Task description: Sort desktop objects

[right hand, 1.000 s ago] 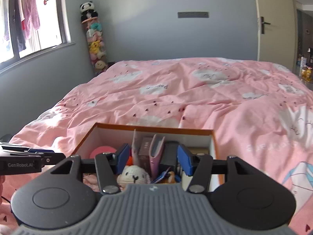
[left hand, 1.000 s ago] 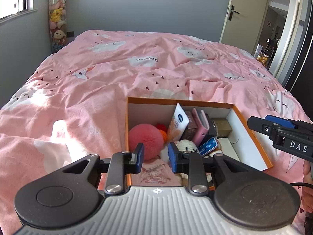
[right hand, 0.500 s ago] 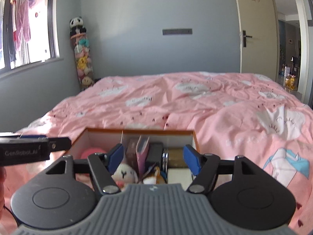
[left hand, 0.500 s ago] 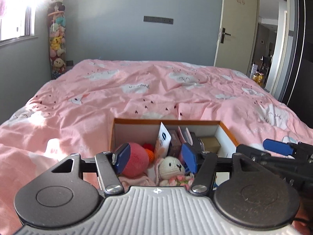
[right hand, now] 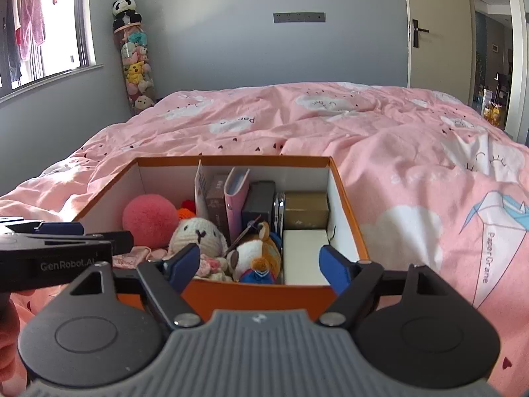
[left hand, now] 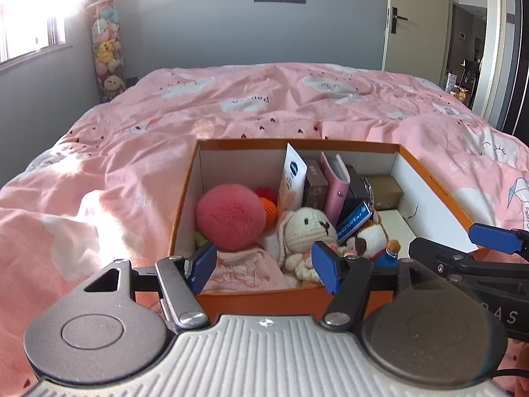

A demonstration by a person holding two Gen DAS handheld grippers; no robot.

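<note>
Box [left hand: 429, 178], orange outside and white inside, sits on the bed [left hand: 264, 106] with its pink cloud-print quilt, packed with small things. On its left side lies a fluffy pink ball [left hand: 229, 216], with a folded pink cloth [left hand: 244, 269] in front of it against the near wall. A crocheted white bunny [left hand: 305, 228] sits in the middle, and a brown-and-white plush dog [right hand: 256, 253] leans beside it. Behind them, standing upright in a row, are a white tube [left hand: 291, 178], a dark brown carton [left hand: 314, 185], a pink booklet [left hand: 337, 185] and a black case [right hand: 258, 203]; a gold-brown box [right hand: 305, 210] rests in the far right corner with a white block [right hand: 305, 254] in front of it.

The left gripper [left hand: 264, 266] hovers just short of the near wall, fingers spread wide and holding nothing. The right gripper [right hand: 259, 266] hangs beside it at the same edge, likewise spread apart and empty. A tower of plush toys [right hand: 137, 66] stands against the grey wall.
</note>
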